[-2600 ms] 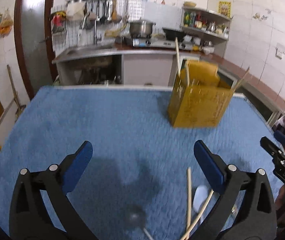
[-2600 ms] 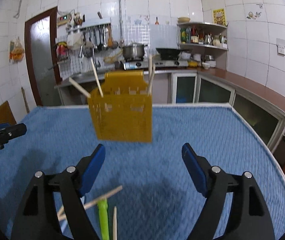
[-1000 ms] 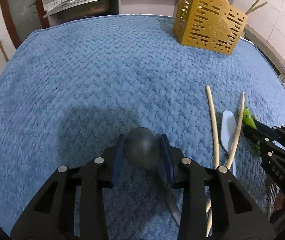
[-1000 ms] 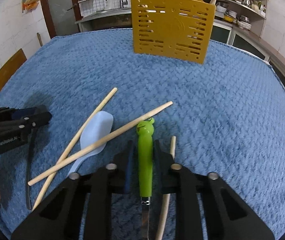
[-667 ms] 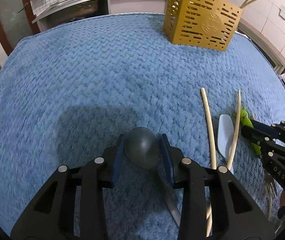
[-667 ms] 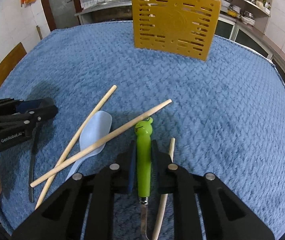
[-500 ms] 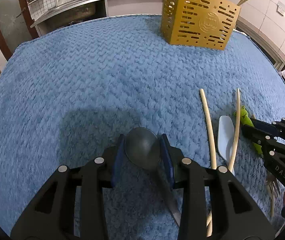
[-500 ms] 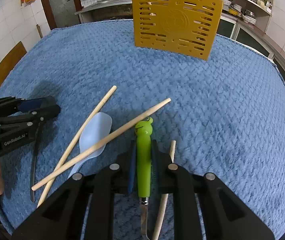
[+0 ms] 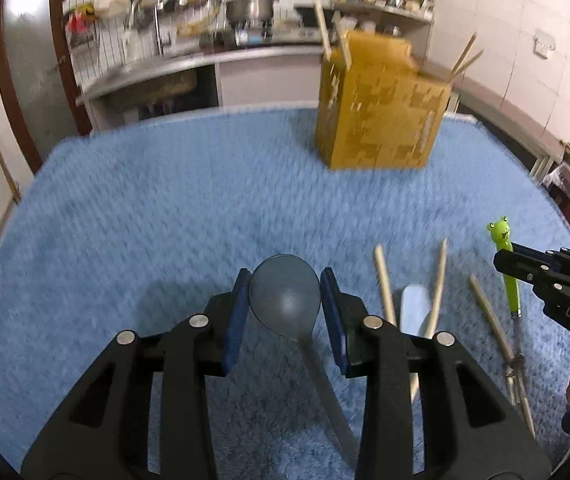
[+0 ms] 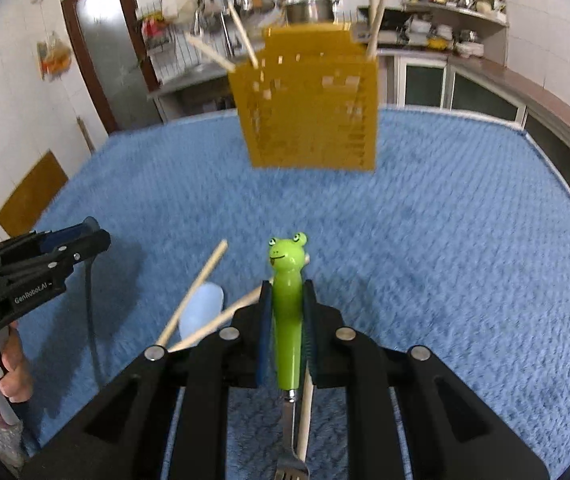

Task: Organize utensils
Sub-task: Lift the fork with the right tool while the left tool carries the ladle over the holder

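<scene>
We see the left gripper (image 9: 285,312) with its blue-padded fingers (image 9: 233,320) clamped on the bowl of a dark grey ladle-shaped spoon (image 9: 285,300), its handle running back under the gripper. The right gripper (image 10: 287,320) has its fingers drawn in narrow on the bright green frog-headed handle of a metal fork (image 10: 287,300), the frog's face pointing toward the yellow slotted plastic utensil basket (image 10: 313,112) and the tines trailing below. That basket stands upright at the far side of the table covered in blue textured cloth (image 10: 445,220), and 4 pale wooden chopsticks poke out of its top. Nearer to us than the basket, well apart from it, a pale blue plastic spoon (image 9: 415,308) lies on the cloth with 2 wooden chopsticks (image 9: 383,284) lying across or beside it; a 3rd chopstick (image 9: 485,312) lies just to their right, close to the fork. A person's hand (image 10: 9,364) grips the left gripper's handle.
</scene>
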Motion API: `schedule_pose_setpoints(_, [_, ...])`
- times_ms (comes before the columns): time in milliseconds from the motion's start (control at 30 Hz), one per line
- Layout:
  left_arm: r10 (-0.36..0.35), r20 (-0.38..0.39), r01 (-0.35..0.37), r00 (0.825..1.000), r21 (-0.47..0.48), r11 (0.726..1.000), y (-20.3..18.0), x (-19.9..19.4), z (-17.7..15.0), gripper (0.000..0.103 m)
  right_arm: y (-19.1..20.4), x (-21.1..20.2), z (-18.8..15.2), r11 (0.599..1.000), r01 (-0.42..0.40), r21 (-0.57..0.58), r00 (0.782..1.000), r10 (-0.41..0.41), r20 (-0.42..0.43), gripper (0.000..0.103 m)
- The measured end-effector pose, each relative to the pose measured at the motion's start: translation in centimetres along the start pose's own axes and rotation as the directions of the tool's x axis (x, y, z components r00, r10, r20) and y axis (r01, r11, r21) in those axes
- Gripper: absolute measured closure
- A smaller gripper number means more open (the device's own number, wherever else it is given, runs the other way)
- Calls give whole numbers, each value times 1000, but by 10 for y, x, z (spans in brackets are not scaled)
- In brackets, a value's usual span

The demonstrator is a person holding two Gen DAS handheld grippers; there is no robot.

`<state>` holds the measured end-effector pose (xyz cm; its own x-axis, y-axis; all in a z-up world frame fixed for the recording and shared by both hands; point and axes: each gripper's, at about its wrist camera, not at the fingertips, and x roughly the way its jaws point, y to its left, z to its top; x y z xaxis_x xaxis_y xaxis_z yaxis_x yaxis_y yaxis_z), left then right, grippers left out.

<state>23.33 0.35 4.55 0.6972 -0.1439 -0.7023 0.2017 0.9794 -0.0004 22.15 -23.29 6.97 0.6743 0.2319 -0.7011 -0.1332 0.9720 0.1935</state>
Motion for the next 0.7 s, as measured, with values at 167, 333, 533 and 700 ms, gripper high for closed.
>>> schedule_pose_setpoints(167, [-8,91,6,996,19,1000,-5,-22,11,69,-1,-22,9,1000,-12,6,994,11,112,88])
schedule_pose_setpoints(333, [-9,130,8,991,12,1000,-1,-31,19,69,-4,-33,16,999,-28,26,981,22,194,88])
schedule_pose_setpoints(533, [-11,170,9,985,14,1000,-2,-37,32,69,-7,-45,30,999,-24,25,961,16,278,88])
schedule_pose_setpoints(700, [1,212,-5,977,18,1000,-6,-42,49,69,-14,-49,43,999,-21,30,948,10,318,89])
